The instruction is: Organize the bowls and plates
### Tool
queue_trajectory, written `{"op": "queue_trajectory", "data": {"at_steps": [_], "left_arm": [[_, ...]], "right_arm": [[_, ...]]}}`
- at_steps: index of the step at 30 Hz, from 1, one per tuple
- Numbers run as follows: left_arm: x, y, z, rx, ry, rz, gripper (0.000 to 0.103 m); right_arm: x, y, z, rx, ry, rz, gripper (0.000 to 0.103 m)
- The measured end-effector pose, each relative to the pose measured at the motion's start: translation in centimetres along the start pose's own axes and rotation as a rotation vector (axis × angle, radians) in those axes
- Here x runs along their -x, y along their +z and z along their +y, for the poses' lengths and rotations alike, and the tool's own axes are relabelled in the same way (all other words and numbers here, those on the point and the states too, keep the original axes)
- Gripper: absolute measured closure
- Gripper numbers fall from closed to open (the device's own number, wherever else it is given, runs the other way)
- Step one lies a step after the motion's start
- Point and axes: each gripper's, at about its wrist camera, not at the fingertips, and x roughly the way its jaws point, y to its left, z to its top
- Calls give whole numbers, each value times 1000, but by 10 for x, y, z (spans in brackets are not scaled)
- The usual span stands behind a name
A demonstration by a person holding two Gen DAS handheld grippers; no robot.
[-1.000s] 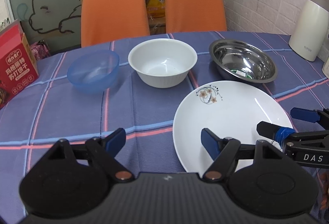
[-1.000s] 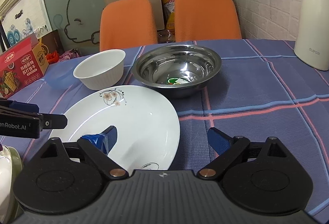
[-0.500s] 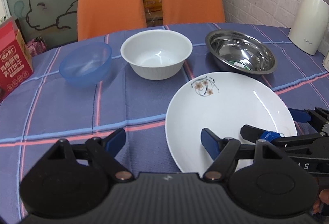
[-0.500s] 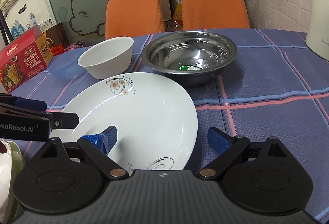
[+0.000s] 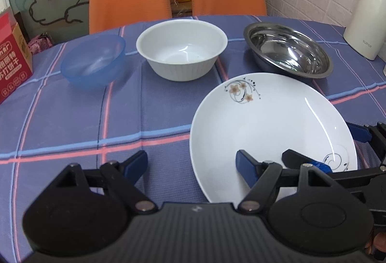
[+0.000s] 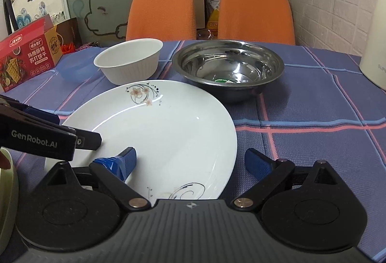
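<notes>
Because the desk (image 5: 72, 123) carries everything under a purple checked cloth, the dishes sit spread out, each with room around it. Largest of them is the white flower-pattern plate (image 5: 270, 127), lying flat near the front edge, close to both tools; I think it is placed there to serve as the base on which the bowls will be stacked. Behind it, almost touching its far rim, stands the steel bowl (image 6: 229, 69), wide and shallow, so it would likely go first. To its left stands the white ribbed bowl (image 5: 182, 53), and further left the blue plastic bowl (image 5: 94, 62), the smallest one.

The right hand-held gripper (image 6: 190, 164) has just been opening its jaws; they straddle the near right rim of the plate, one finger above the plate and one outside, pressing nothing, so the plate seems released. The left hand-held gripper (image 5: 191, 164) also stands wide, one finger over the plate's left part, the other over the cloth, holding nothing. Both probably wait low to pick the next bowl.
</notes>
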Motion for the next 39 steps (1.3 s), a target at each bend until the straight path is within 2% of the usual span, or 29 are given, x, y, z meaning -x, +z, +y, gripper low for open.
{"op": "queue_trajectory", "data": {"at_steps": [3, 6, 9, 11, 13, 15, 18, 19, 23, 27, 31, 39], "left_arm": [[-1, 1, -1, 0, -15, 4, 29], [-4, 3, -4, 16, -82, 2, 36], [-7, 4, -6, 23, -108, 9, 33], [-7, 3, -8, 12, -104, 0, 32], [-6, 4, -10, 2, -115, -6, 44], [-6, 5, -12, 6, -108, -3, 44], [-5, 7, -8, 40, -133, 11, 59], [-3, 8, -9, 43, -136, 9, 61], [7, 8, -14, -5, -95, -35, 62], [14, 5, -6, 17, -116, -47, 62], [30, -1, 2, 26, -91, -72, 62], [90, -40, 56, 110, -41, -119, 62]], "right_arm": [[1, -1, 1, -7, -10, -6, 18], [-1, 1, 7, -22, -26, 5, 17], [-3, 2, 15, 16, 25, 10, 17], [-3, 1, 15, 14, 24, 5, 17], [-2, 0, 14, 18, 30, 0, 17], [-2, 0, 15, 9, 24, -2, 18], [0, 1, 14, -34, 20, -7, 19], [0, 1, 15, -51, 19, -6, 19], [5, 2, 18, -89, 30, -9, 19], [13, 3, 26, -93, 19, -31, 19], [21, 4, 37, -92, 28, -42, 19], [50, 1, 98, -33, 97, -78, 18]]}}
